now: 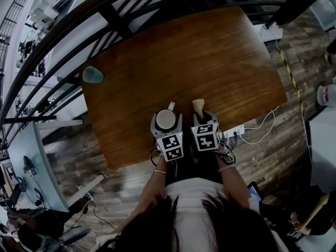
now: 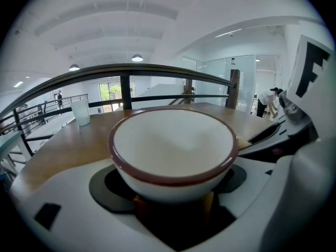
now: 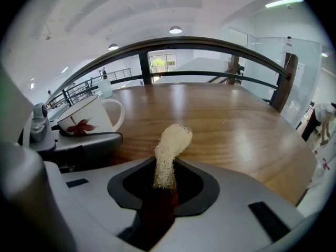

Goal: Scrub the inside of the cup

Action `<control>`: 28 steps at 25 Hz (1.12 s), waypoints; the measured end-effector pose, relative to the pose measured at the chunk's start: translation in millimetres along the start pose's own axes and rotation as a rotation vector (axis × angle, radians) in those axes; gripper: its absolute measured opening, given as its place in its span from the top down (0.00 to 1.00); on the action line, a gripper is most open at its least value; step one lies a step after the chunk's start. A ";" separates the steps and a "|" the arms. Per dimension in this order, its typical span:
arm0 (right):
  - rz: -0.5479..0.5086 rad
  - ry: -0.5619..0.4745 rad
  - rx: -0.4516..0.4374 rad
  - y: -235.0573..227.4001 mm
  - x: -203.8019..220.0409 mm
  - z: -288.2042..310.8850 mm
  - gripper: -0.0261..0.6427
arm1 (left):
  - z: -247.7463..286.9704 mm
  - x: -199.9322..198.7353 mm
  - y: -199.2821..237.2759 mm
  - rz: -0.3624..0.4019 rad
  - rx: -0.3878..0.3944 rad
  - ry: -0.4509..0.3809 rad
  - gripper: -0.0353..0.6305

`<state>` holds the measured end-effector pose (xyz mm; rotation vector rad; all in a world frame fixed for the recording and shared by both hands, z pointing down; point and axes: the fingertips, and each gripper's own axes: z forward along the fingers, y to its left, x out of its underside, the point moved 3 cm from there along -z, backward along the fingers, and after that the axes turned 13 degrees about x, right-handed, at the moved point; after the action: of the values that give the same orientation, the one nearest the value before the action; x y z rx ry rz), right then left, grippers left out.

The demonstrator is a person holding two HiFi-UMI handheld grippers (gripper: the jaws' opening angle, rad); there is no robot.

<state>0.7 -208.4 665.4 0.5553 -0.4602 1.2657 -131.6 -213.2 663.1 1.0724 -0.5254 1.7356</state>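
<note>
A white cup (image 1: 166,119) with a dark red rim and a red leaf print stands near the front edge of the wooden table (image 1: 210,62). My left gripper (image 1: 167,125) is shut on its lower wall from both sides. In the left gripper view the cup (image 2: 173,146) fills the middle, its bare white inside facing the camera. Just right of it, my right gripper (image 1: 202,121) is shut on a pale loofah scrubber (image 1: 198,106). The scrubber (image 3: 169,154) sticks up from between the jaws, apart from the cup (image 3: 84,121), whose handle points right.
A pale green glass (image 1: 93,74) stands at the table's far left corner, by a dark metal railing (image 1: 121,14). A white power strip with cables (image 1: 234,132) lies on the floor at the right. A person (image 2: 268,101) bends over in the background.
</note>
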 end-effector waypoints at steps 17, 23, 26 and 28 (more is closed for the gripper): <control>-0.051 -0.017 -0.087 -2.7 4.2 -6.5 0.84 | -5.1 -3.7 -20.7 0.030 0.040 -0.030 0.34; -0.060 -0.053 -0.108 -11.8 0.1 -15.5 0.84 | -7.1 -12.3 -36.6 0.055 0.056 -0.059 0.34; -0.055 -0.072 -0.115 -16.2 0.1 -20.6 0.84 | -9.8 -17.2 -43.1 0.062 0.056 -0.071 0.34; -0.058 -0.088 -0.110 -20.2 1.1 -21.5 0.84 | -11.9 -20.0 -47.1 0.068 0.056 -0.077 0.34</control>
<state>21.0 -198.3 646.5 0.5286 -0.5797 1.1561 -91.8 -195.0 634.0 1.1770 -0.5694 1.7825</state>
